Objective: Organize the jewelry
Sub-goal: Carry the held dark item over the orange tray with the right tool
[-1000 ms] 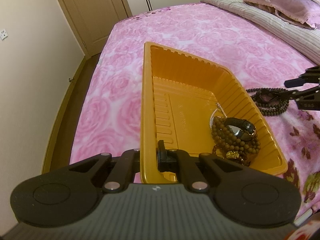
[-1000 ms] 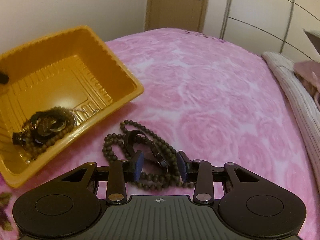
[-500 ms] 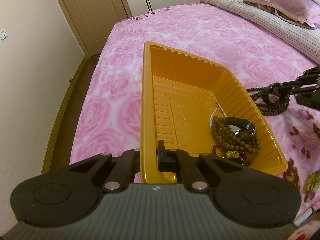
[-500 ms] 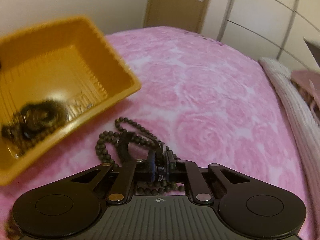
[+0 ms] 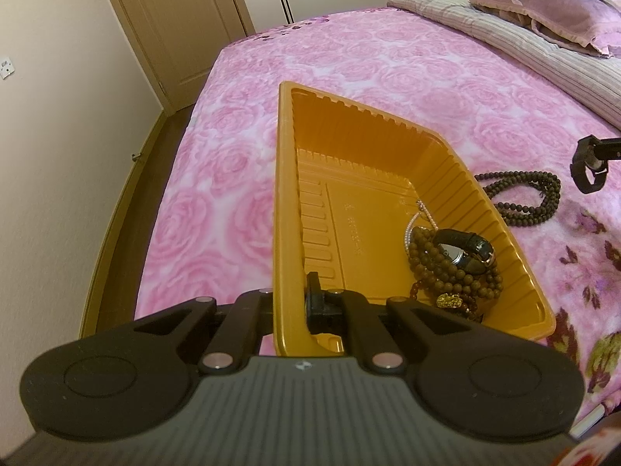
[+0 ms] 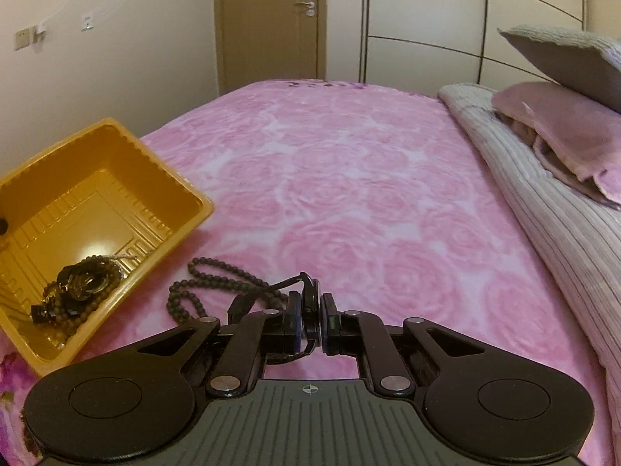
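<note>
An orange plastic tray lies on the pink bed; it also shows in the right wrist view. My left gripper is shut on the tray's near left wall. Inside lie a brown bead bracelet, a black watch and a thin pearl chain. My right gripper is shut on a black watch and holds it above the bed, also seen in the left wrist view. A dark bead necklace lies on the bed beside the tray.
A striped grey blanket and pink pillow lie along the bed's right side. A wooden door and wardrobe doors stand beyond the bed's far end. The bed's left edge drops to a dark floor.
My right gripper has shut on the black watch and lifted it off the dark bead necklace, which stays on the bed. The left gripper and tray have not moved.
</note>
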Demonstrator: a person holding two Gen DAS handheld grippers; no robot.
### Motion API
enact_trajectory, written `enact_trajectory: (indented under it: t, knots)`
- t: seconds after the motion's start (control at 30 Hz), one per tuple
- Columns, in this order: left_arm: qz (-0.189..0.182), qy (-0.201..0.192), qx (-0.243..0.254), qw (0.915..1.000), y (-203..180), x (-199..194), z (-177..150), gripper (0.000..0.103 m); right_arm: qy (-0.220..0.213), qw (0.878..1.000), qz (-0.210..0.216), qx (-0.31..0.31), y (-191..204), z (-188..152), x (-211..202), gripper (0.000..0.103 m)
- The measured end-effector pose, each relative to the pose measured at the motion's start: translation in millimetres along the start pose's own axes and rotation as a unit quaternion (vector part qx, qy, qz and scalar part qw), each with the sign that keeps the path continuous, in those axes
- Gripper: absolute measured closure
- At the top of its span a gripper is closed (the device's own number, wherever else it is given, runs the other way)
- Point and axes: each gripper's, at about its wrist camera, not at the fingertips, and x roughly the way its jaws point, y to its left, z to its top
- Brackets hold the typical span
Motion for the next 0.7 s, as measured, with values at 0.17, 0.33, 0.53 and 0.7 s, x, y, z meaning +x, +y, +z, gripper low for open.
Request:
enact_trajectory:
  t: [0.17, 0.33, 0.53, 0.7]
  knots:
    - [0.000, 0.000, 0.001, 1.0000, 0, -1, 0, 0.099, 0.003, 1.000, 0.012, 0.003, 5, 0, -6, 0.094]
    - [0.000, 0.000, 0.001, 1.0000, 0, -1, 0, 0.099, -0.006, 0.998, 0.056, 0.006, 28, 10, -13, 0.094]
    - [0.000, 0.000, 0.000, 1.0000, 0, -1, 0, 0.099, -0.019, 0.992, 0.124, 0.000, 71, 30, -20, 0.094]
    - [-0.001, -0.001, -0.001, 1.0000, 0, -1, 1, 0.099, -0.018, 0.986, 0.163, -0.020, 114, 42, -17, 0.094]
